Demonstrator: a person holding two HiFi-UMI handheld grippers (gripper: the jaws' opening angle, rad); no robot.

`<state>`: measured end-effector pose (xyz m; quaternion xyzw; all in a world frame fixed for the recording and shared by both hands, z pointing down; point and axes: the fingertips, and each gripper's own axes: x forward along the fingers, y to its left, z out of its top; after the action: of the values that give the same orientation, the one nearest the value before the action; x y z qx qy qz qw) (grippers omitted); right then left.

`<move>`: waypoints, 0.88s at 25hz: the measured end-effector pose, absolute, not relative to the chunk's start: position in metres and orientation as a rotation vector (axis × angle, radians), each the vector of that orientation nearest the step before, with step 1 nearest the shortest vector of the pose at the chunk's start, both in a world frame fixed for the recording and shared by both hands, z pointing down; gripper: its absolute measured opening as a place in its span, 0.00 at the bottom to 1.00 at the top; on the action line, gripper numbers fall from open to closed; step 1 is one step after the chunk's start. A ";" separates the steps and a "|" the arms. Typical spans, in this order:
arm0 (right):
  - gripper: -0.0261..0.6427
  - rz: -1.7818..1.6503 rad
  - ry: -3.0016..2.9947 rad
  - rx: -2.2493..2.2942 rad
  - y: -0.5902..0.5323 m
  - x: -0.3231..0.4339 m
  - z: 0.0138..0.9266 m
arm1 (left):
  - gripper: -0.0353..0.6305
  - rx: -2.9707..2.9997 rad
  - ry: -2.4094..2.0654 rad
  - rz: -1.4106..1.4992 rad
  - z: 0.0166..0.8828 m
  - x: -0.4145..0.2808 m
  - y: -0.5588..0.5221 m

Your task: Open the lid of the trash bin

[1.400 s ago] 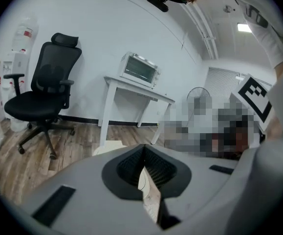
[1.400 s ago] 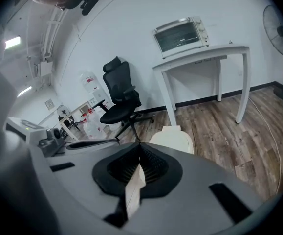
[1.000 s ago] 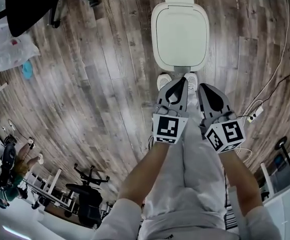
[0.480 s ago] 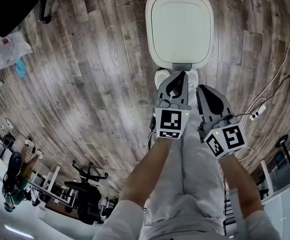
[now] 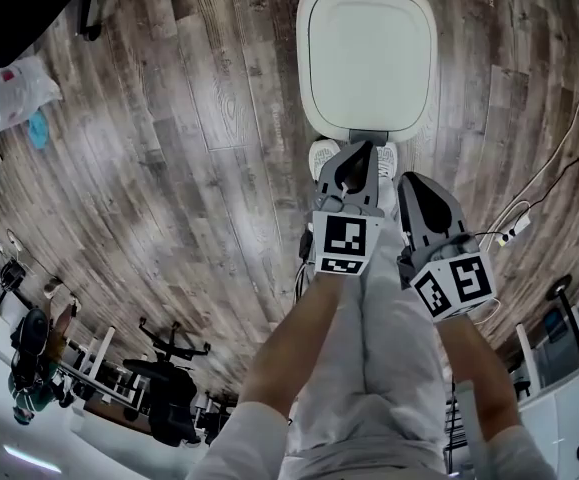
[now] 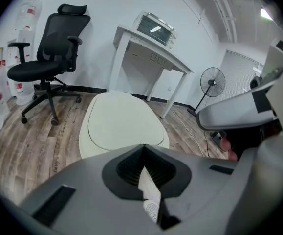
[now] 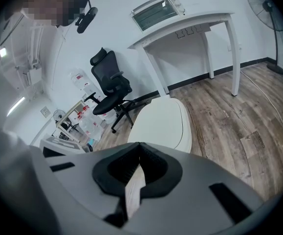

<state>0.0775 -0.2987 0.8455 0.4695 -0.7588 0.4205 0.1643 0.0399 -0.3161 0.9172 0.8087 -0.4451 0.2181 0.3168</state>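
Note:
A white trash bin point(image 5: 367, 48) stands on the wood floor ahead of me, its rounded lid flat and closed. A grey pedal point(image 5: 366, 135) sticks out at its near edge, just beyond my two white shoes. My left gripper point(image 5: 360, 148) is shut with nothing in it, its tip over the shoes close to the pedal. Beside it and a little nearer to me, my right gripper point(image 5: 408, 177) is also shut and holds nothing. The left gripper view looks past shut jaws point(image 6: 143, 147) at the bin lid point(image 6: 121, 124). The right gripper view has the lid point(image 7: 161, 124) beyond its shut jaws point(image 7: 139, 144).
A black office chair point(image 6: 51, 58) stands left of the bin. A white table point(image 6: 151, 48) with a toaster oven is behind the bin, and a fan point(image 6: 212, 82) stands to the right. A power strip with cables point(image 5: 509, 230) lies on the floor at right, a plastic bag point(image 5: 9, 93) at far left.
The bin has drawn closer and looks larger in the head view. Both grippers have edged forward toward its near edge and stay shut.

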 end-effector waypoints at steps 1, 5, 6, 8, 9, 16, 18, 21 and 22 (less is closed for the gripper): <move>0.06 1.198 -2.164 1.333 -0.298 0.076 0.847 | 0.06 2.127 -1.171 0.578 0.919 0.040 -0.316; 0.06 1.208 -2.160 1.335 -0.298 0.075 0.855 | 0.06 2.108 -1.169 0.581 0.927 0.040 -0.314; 0.06 1.211 -2.157 1.342 -0.299 0.076 0.856 | 0.06 2.104 -1.168 0.582 0.929 0.040 -0.313; 0.06 1.214 -2.149 1.357 -0.298 0.078 0.858 | 0.06 2.097 -1.171 0.587 0.932 0.039 -0.311; 0.06 1.214 -2.146 1.363 -0.298 0.079 0.859 | 0.06 2.096 -1.175 0.587 0.933 0.039 -0.311; 0.06 1.221 -2.135 1.381 -0.295 0.081 0.860 | 0.06 2.086 -1.185 0.591 0.939 0.039 -0.307; 0.06 1.222 -2.142 1.377 -0.295 0.079 0.858 | 0.06 2.092 -1.191 0.594 0.939 0.039 -0.307; 0.06 1.224 -2.147 1.367 -0.295 0.078 0.857 | 0.05 2.094 -1.196 0.592 0.939 0.040 -0.307; 0.06 1.224 -2.147 1.366 -0.295 0.078 0.857 | 0.06 2.093 -1.195 0.592 0.940 0.040 -0.307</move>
<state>0.0776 -0.2946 0.8573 0.4777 -0.7506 0.4282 0.1583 0.0402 -0.3069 0.9396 0.7978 -0.4556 0.2257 0.3241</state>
